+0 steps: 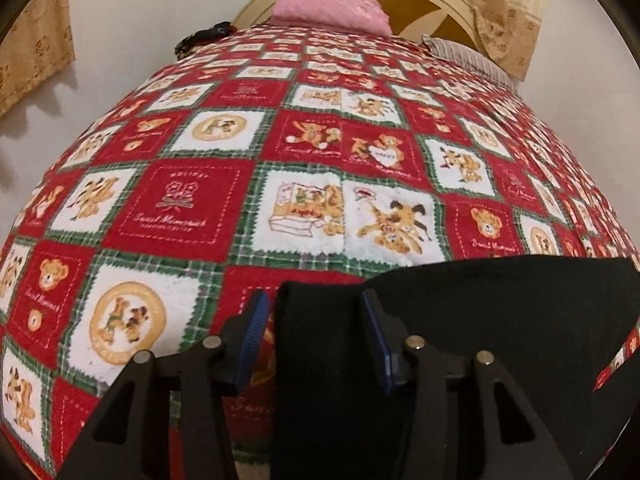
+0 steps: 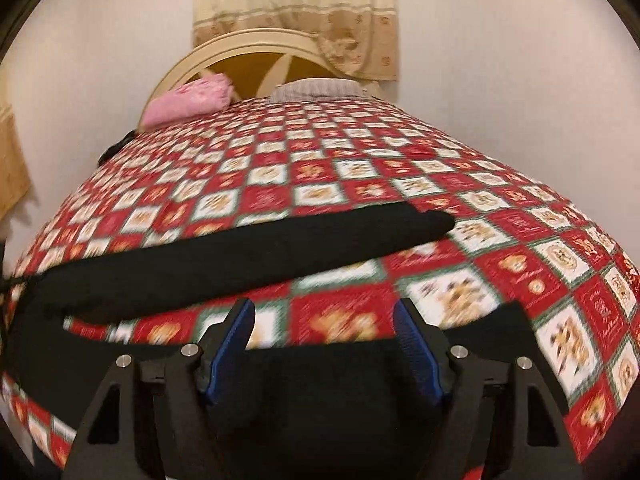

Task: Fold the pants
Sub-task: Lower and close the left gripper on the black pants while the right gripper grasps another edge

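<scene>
Black pants (image 1: 500, 320) lie on a bed under a red, white and green teddy-bear quilt (image 1: 192, 204). In the left wrist view a strip of the black fabric runs up between the blue pads of my left gripper (image 1: 316, 320). The right pad touches it, while a thin gap shows at the left pad. In the right wrist view one part of the pants (image 2: 240, 252) stretches across the quilt (image 2: 440, 184) and another dark part lies under the jaws. My right gripper (image 2: 324, 320) stands open over the edge of that fabric, pads clear of it.
A pink folded cloth (image 1: 332, 6) (image 2: 188, 100) and a striped pillow (image 2: 316, 90) sit by the round cream headboard (image 2: 240, 42). A small dark item (image 1: 204, 36) lies at the bed's far left edge. Beige curtains (image 2: 296, 16) hang on the white wall.
</scene>
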Motion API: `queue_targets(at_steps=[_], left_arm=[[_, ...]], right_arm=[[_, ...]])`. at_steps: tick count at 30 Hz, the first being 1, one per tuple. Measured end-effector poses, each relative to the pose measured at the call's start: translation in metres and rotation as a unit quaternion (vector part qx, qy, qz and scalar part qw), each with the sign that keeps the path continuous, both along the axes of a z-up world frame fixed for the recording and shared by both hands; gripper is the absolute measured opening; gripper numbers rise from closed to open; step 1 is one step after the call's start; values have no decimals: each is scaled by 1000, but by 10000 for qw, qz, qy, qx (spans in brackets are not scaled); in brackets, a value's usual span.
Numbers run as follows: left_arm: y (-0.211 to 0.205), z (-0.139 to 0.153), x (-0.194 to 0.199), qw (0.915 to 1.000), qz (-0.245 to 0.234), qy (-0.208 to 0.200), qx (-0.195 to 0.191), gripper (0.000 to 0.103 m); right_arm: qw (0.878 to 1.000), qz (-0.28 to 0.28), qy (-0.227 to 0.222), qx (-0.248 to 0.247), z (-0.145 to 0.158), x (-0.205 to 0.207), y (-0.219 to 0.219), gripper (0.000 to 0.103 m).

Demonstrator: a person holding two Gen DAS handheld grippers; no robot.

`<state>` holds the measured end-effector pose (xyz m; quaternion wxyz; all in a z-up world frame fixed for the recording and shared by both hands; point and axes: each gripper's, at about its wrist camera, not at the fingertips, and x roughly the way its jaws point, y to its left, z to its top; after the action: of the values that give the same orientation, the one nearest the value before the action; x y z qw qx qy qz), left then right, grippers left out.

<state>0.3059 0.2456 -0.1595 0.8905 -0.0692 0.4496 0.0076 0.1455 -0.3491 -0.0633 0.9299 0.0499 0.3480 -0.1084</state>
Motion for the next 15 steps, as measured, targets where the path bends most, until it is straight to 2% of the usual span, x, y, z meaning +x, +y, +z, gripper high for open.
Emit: queue_targets(at_steps=[4, 6, 8, 9, 11, 15], left_arm=[[-2, 2, 5, 9998, -164, 50, 68, 49], [-3, 4, 8, 9995, -307, 54, 81, 40], [-3, 7, 8, 9995, -317, 55, 25, 26], [-5, 8, 8, 9993, -354, 56, 45, 23], [-9, 8, 8, 9989, -421, 60, 179, 23], [-9, 4, 8, 9986, -484, 61, 183, 23]], right_arm=[[9995, -293, 90, 43, 3, 29, -43, 73], [9989, -428, 151, 85, 2, 44, -66, 73], [9979, -532, 280, 236, -1, 58, -89, 73], [9970, -599, 361, 340, -3, 66, -102, 73], [9957, -719, 421, 410, -6, 79, -121, 73], [9943, -812, 642, 273, -12, 113, -153, 73]])
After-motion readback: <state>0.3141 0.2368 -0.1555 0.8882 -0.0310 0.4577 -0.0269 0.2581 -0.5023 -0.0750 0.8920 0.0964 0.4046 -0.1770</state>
